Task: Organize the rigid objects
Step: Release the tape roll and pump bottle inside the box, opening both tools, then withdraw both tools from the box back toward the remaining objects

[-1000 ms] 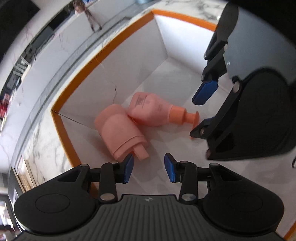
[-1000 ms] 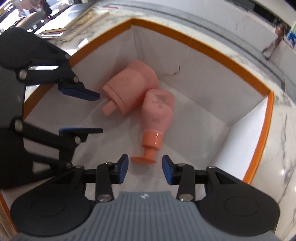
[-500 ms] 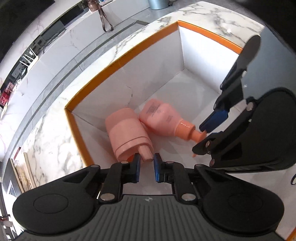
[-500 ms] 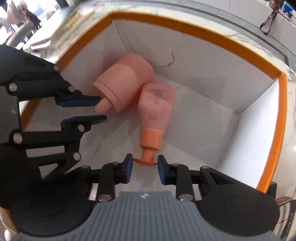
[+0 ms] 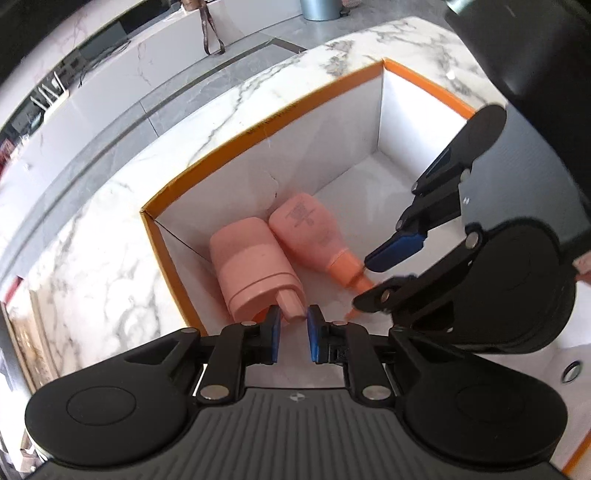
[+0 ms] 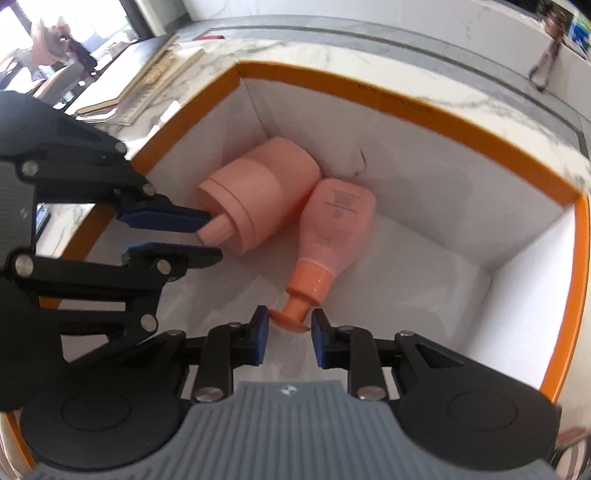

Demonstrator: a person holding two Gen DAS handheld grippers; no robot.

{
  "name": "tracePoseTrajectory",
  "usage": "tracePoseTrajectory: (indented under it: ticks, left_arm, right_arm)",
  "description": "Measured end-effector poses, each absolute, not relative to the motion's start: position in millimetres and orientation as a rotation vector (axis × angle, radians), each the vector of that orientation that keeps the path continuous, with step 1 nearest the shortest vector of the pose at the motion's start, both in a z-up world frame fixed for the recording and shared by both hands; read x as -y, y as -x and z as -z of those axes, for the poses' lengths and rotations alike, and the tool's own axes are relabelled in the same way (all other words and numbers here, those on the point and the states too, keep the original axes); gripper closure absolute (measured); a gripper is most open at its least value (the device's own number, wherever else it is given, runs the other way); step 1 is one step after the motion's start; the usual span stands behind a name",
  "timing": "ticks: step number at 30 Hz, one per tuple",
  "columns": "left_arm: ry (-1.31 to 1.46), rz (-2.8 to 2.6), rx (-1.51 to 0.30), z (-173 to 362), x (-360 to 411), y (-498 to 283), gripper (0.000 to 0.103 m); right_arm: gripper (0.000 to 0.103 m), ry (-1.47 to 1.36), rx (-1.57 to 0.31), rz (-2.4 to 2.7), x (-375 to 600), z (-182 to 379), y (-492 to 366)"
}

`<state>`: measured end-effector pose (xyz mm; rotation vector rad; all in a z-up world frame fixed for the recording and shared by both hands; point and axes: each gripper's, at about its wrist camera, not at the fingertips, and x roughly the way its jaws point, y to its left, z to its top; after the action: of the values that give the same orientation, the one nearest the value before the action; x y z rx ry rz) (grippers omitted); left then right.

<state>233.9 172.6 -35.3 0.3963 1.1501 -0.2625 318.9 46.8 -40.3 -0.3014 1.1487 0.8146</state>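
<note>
Two pink bottles lie inside a white box with an orange rim. The wide pink bottle has its nozzle between the blue pads of my left gripper, which is shut on it. The slimmer pink bottle with an orange pump cap lies beside it, bodies touching. My right gripper is shut on the flat pump head of that bottle.
The box stands on a white marble counter. Books or flat boards lie on the counter beyond the box's left corner. A grey bin stands on the floor far behind.
Both grippers have closed from open onto the bottle tops and pulled back and up; the box now looks farther away in both views.
</note>
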Motion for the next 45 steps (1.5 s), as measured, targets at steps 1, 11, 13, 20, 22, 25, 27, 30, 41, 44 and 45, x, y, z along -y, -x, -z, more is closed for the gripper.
tracePoseTrajectory:
  ticks: [1, 11, 13, 20, 22, 25, 27, 30, 41, 44, 45]
  left_arm:
    - [-0.388, 0.261, -1.148, 33.2, -171.5, -233.4, 0.083]
    - [-0.277, 0.261, -1.002, 7.1, -180.3, -206.8, 0.057]
    - [-0.243, 0.223, -0.963, 0.5, -183.6, -200.7, 0.057]
    - [-0.148, 0.141, -0.959, -12.4, -191.5, -199.5, 0.066]
    - [-0.129, 0.090, -0.911, -21.0, -198.9, -189.3, 0.066]
    - [-0.093, 0.053, -0.956, -15.6, -207.0, -200.2, 0.066]
    - [-0.054, 0.061, -1.004, -8.1, -215.8, -202.2, 0.067]
    - [-0.033, 0.072, -1.019, -0.7, -222.0, -198.3, 0.078]
    - [0.003, 0.115, -1.015, 5.3, -225.9, -196.0, 0.084]
    - [0.004, 0.112, -1.012, 6.1, -226.1, -195.5, 0.084]
    - [0.007, 0.111, -1.012, 6.2, -226.6, -195.3, 0.084]
  right_arm:
    - [0.072, 0.306, -1.137, -0.819, -45.4, 42.6, -310.3]
    - [0.064, 0.287, -1.130, -0.793, -33.5, 37.3, -309.7]
    - [0.064, 0.275, -1.119, -0.774, -32.8, 35.0, -308.3]
    - [0.045, 0.216, -1.139, -0.790, -36.5, 30.2, -295.9]
    - [0.046, 0.231, -1.135, -0.806, -45.5, 28.0, -289.9]
    - [0.047, 0.199, -1.122, -0.828, -48.7, 25.0, -283.6]
    - [0.053, 0.203, -1.115, -0.834, -55.6, 26.8, -281.7]
    - [0.072, 0.201, -1.129, -0.825, -63.3, 35.3, -283.0]
    - [0.077, 0.177, -1.098, -0.794, -89.1, 45.5, -308.1]
    - [0.060, 0.184, -1.067, -0.787, -77.9, 36.6, -302.2]
    - [0.060, 0.184, -1.052, -0.788, -73.6, 32.7, -300.3]
